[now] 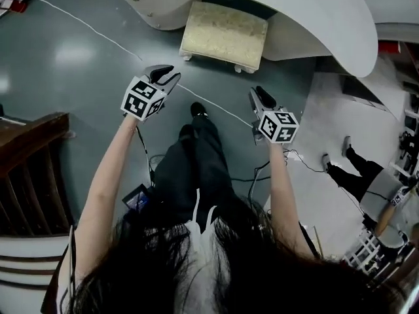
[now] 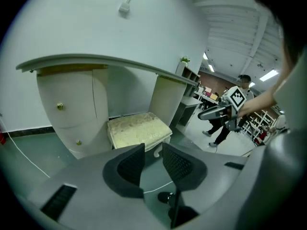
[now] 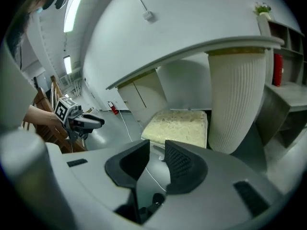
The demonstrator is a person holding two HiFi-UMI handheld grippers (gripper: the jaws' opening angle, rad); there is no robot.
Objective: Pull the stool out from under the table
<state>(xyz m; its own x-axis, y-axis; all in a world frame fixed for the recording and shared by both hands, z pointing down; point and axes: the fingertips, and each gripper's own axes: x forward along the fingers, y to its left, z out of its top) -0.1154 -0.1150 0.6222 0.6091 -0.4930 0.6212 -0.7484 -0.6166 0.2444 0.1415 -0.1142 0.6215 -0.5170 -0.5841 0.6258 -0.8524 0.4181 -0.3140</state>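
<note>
The stool [image 1: 224, 34] has a cream cushioned seat and white legs, and it stands tucked partly under the white curved table [image 1: 327, 12]. My left gripper [image 1: 167, 72] hovers short of the stool's near left corner, its jaws shut on nothing. My right gripper [image 1: 262, 93] is held off the near right corner, also shut and empty. In the left gripper view the stool [image 2: 136, 131] lies just beyond the gripper [image 2: 153, 152], with the right gripper [image 2: 216, 113] off to the side. The right gripper view shows the stool [image 3: 180, 126] past its gripper [image 3: 157, 152], beside the ribbed table leg [image 3: 235, 99].
A white cable [image 1: 98, 31] runs across the grey floor in front of the stool. A white cabinet [image 2: 72, 109] with knobs stands under the table's left side. Dark wooden furniture [image 1: 29, 169] is at the left. Another person [image 1: 366, 182] stands at the right.
</note>
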